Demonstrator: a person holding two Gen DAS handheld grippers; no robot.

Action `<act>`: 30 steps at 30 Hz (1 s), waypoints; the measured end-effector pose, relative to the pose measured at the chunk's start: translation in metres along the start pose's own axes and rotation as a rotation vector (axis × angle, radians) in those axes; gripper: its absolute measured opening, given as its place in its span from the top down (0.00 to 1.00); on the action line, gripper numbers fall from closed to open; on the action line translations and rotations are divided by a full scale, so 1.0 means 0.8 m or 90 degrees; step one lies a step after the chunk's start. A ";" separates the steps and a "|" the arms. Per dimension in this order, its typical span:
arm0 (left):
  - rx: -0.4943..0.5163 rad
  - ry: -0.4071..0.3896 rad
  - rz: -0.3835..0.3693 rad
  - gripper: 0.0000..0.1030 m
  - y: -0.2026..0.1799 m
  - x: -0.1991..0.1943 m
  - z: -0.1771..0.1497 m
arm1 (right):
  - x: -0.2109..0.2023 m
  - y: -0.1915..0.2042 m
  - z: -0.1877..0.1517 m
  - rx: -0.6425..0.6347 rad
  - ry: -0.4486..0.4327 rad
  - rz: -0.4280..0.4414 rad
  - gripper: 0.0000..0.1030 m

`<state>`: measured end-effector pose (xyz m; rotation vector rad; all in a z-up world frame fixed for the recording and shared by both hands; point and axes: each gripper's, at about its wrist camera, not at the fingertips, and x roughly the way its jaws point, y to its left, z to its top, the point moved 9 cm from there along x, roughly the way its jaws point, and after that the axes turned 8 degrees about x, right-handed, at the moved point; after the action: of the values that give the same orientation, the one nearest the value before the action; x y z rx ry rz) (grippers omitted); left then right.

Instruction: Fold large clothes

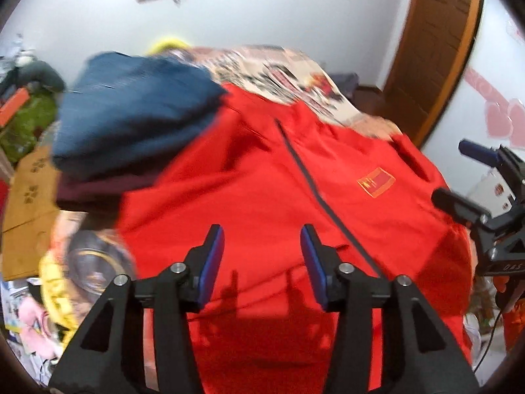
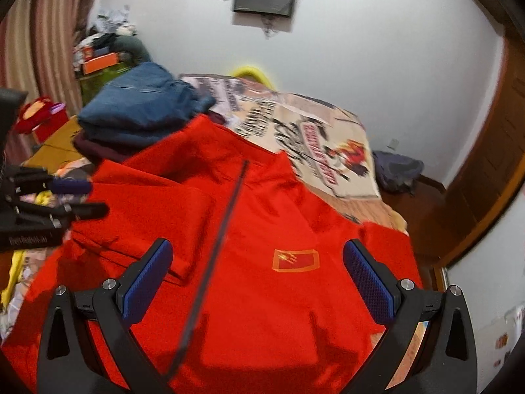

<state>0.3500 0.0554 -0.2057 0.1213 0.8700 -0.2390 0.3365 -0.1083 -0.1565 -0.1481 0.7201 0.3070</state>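
Red jacket (image 2: 262, 295) lay spread on bed, zip up, beside folded blue pile (image 2: 144, 105). Left gripper (image 1: 262, 252) hovered above it, jaws parted, empty; right gripper (image 2: 257, 275) wide, empty. Best next: pinch sleeve edge cleanly, fold inward, keep cloth flat.

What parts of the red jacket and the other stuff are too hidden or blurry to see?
- Red jacket hem: both views, hidden by gripper bodies and the bottom edge.
- Badge: blurred, design unclear.
- Dark maroon garment: left view, mostly under the blue folded clothes.
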 end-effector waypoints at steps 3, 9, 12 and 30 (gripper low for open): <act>-0.024 -0.028 0.034 0.46 0.041 -0.028 -0.002 | 0.005 0.032 0.008 -0.039 0.004 0.016 0.00; -0.053 -0.048 0.102 0.45 0.112 -0.064 -0.031 | 0.018 0.105 0.014 -0.124 0.017 0.053 0.00; -0.071 -0.043 0.119 0.44 0.140 -0.070 -0.052 | 0.028 0.144 0.009 -0.164 0.032 0.083 0.00; -0.101 0.054 0.143 0.44 0.193 -0.026 -0.180 | 0.150 0.294 -0.079 -0.322 0.253 0.167 0.32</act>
<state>0.2702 0.2373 -0.2805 0.0805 0.9476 0.0462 0.3056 0.1258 -0.2900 -0.6104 1.0473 0.7215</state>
